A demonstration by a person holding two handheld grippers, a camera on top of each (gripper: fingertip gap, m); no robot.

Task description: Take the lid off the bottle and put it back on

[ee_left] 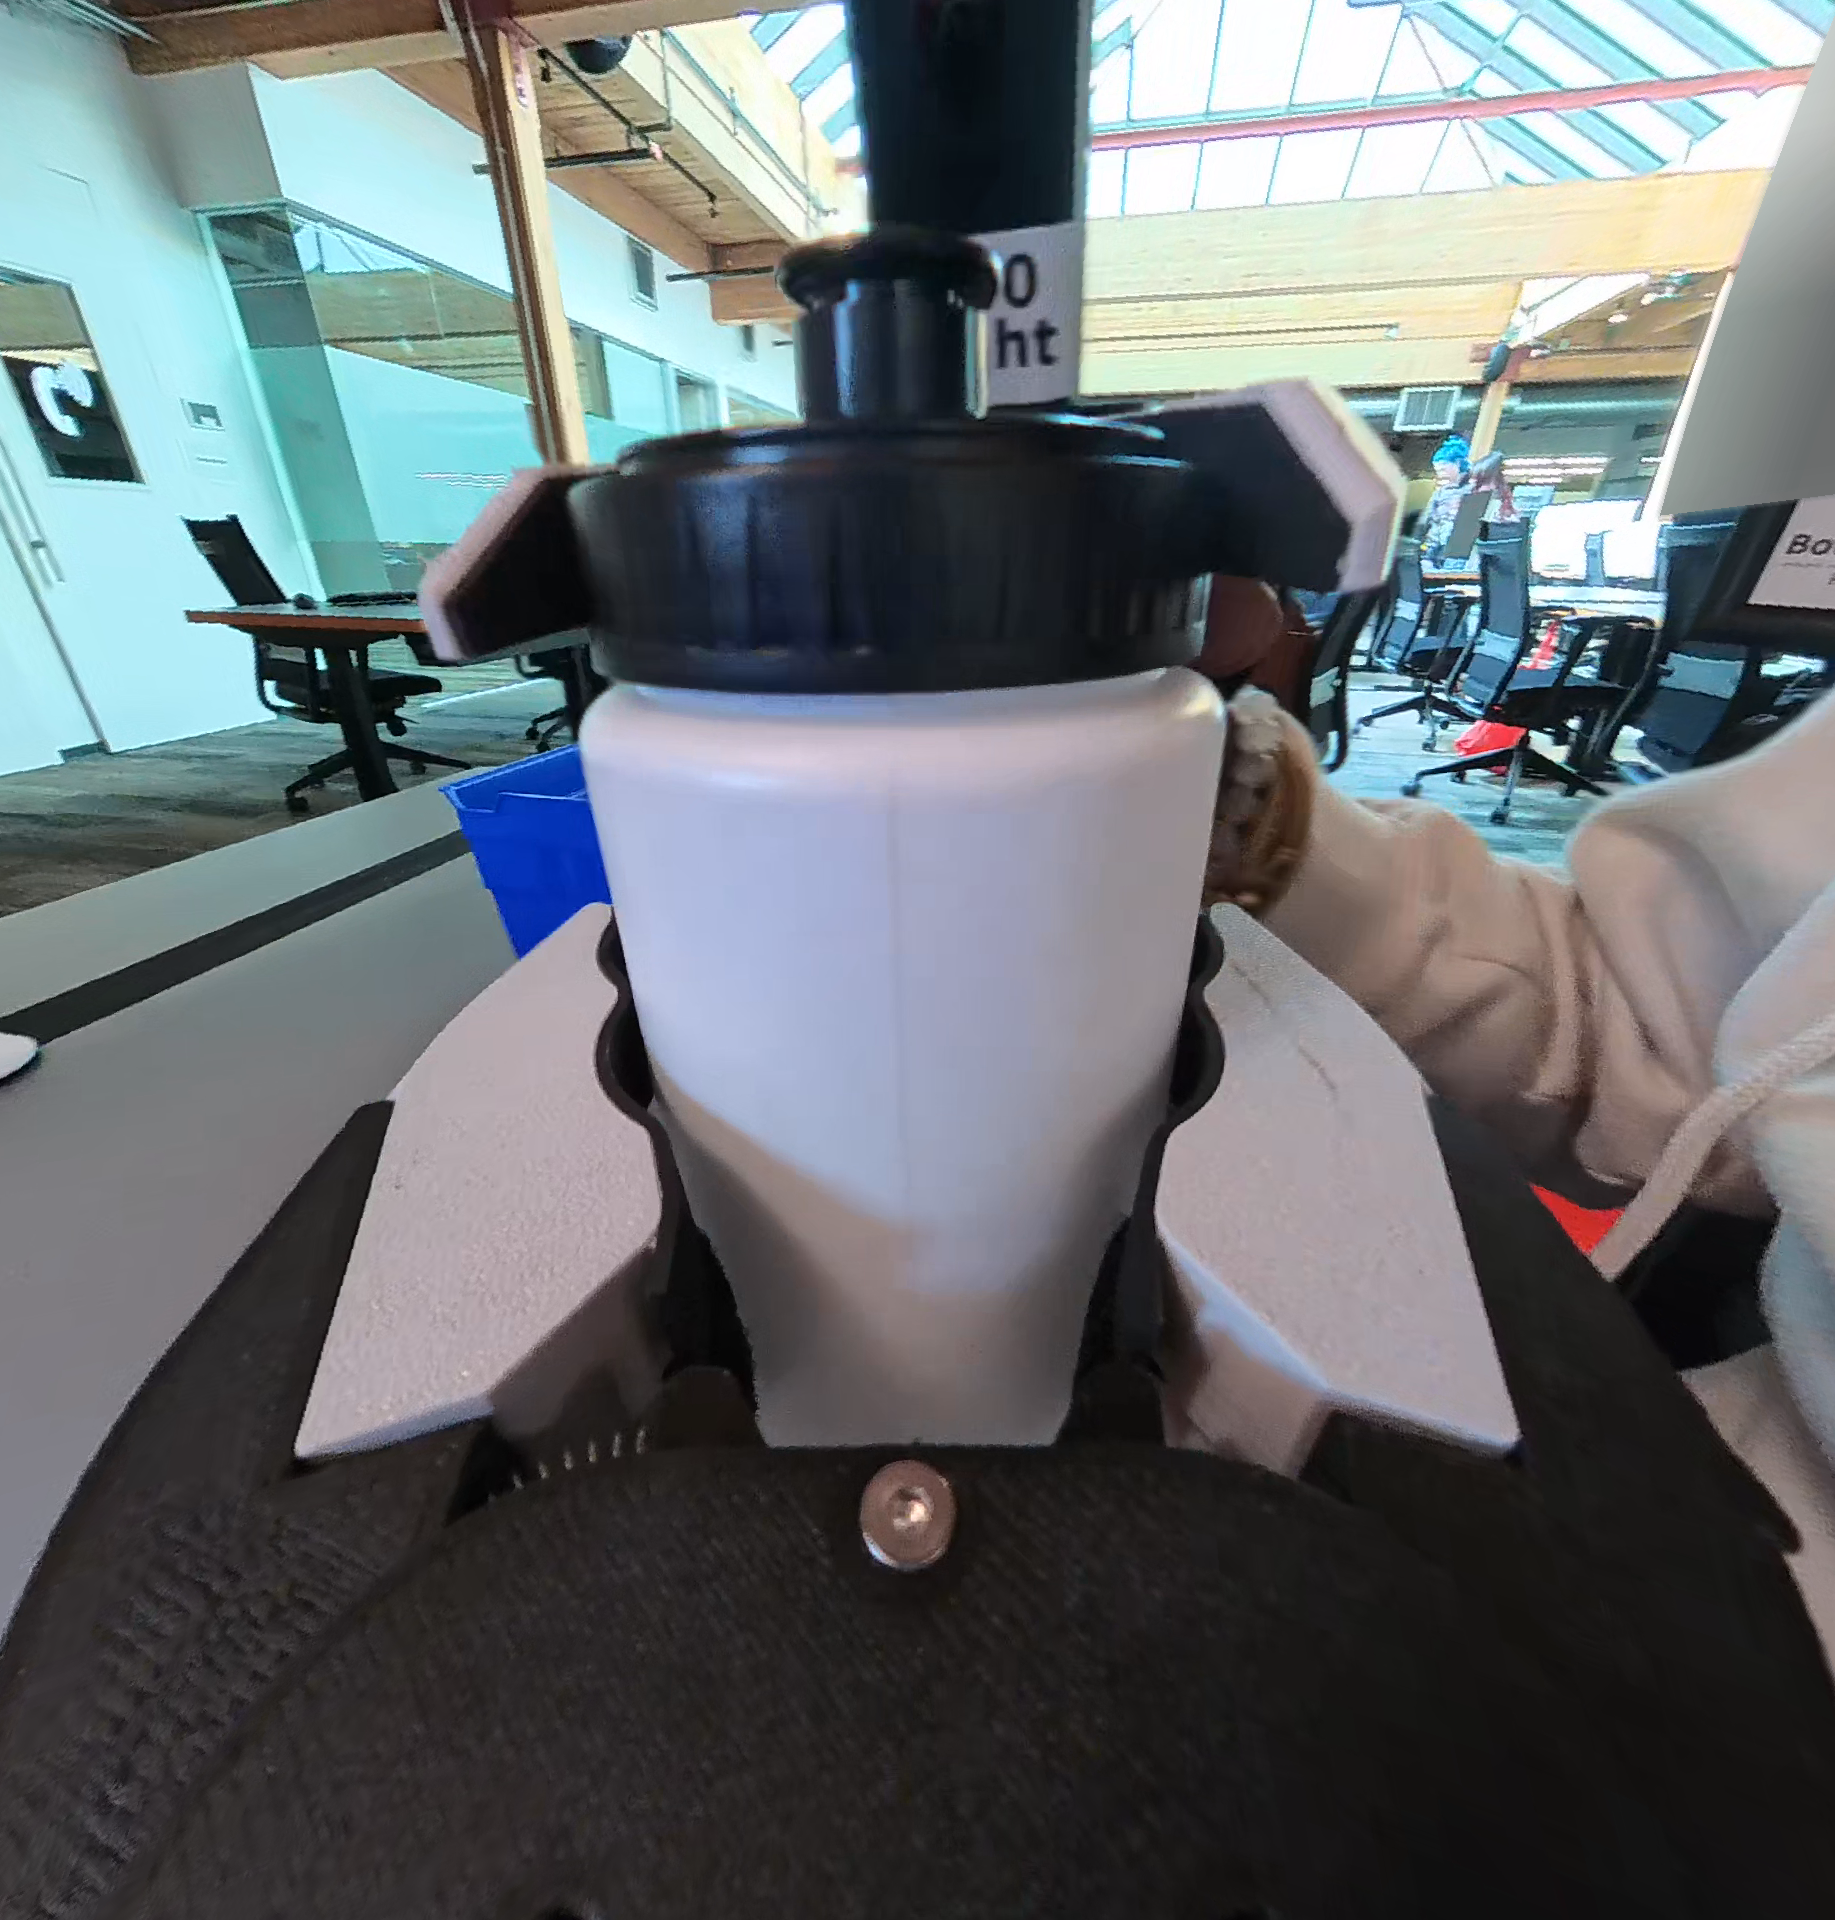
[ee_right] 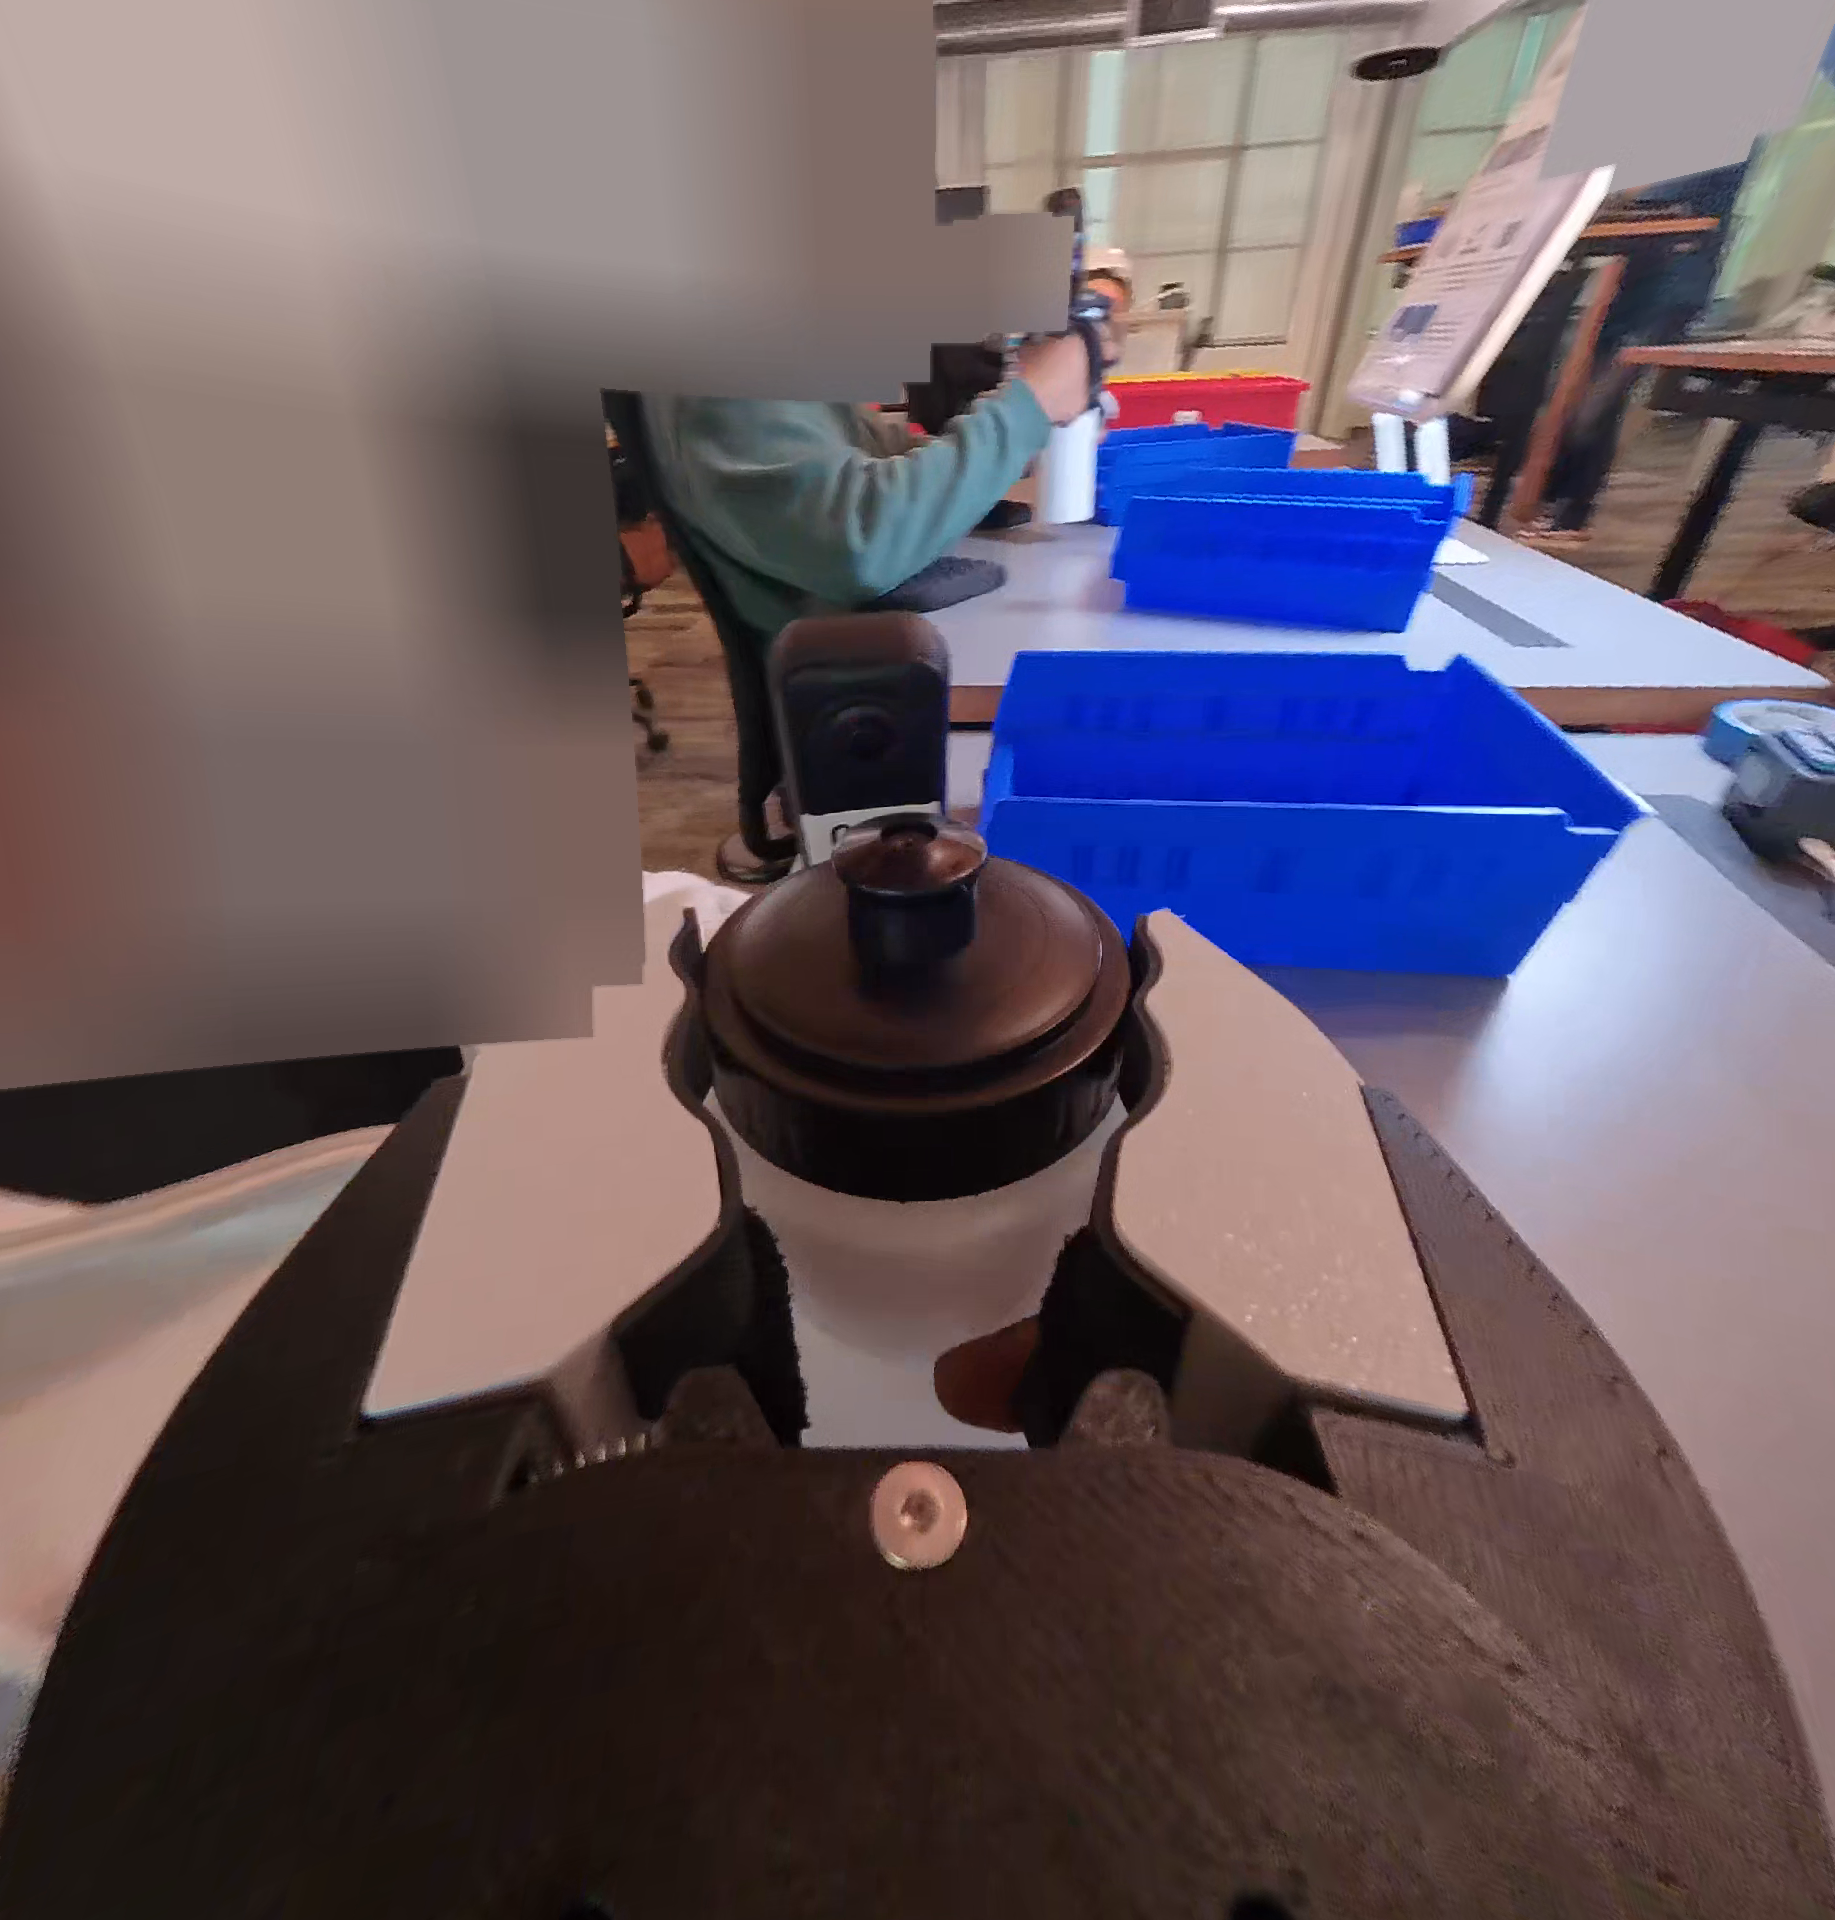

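Note:
A white bottle (ee_left: 892, 935) stands upright between my left gripper's fingers. My left gripper (ee_left: 908, 987) is shut on the bottle's body. A black ribbed lid (ee_left: 892, 551) with a black spout sits on the bottle's neck. The right gripper's fingers (ee_left: 1297, 488) clasp the lid from both sides. In the right wrist view my right gripper (ee_right: 918, 966) is shut on the lid (ee_right: 913, 1039), above the white bottle (ee_right: 892, 1247). Whether the lid is screwed tight I cannot tell. The left gripper's camera (ee_right: 861, 717) shows behind the spout.
A blue bin (ee_right: 1308, 810) stands on the grey table (ee_right: 1619, 1039) just beyond the bottle, with more blue bins behind it. It also shows in the left wrist view (ee_left: 523, 842). A blue tape roll (ee_right: 1744, 717) lies far right. A cream sleeve (ee_left: 1464, 935) is at right. Some 7 cm of space lies between my two pairs of fingers.

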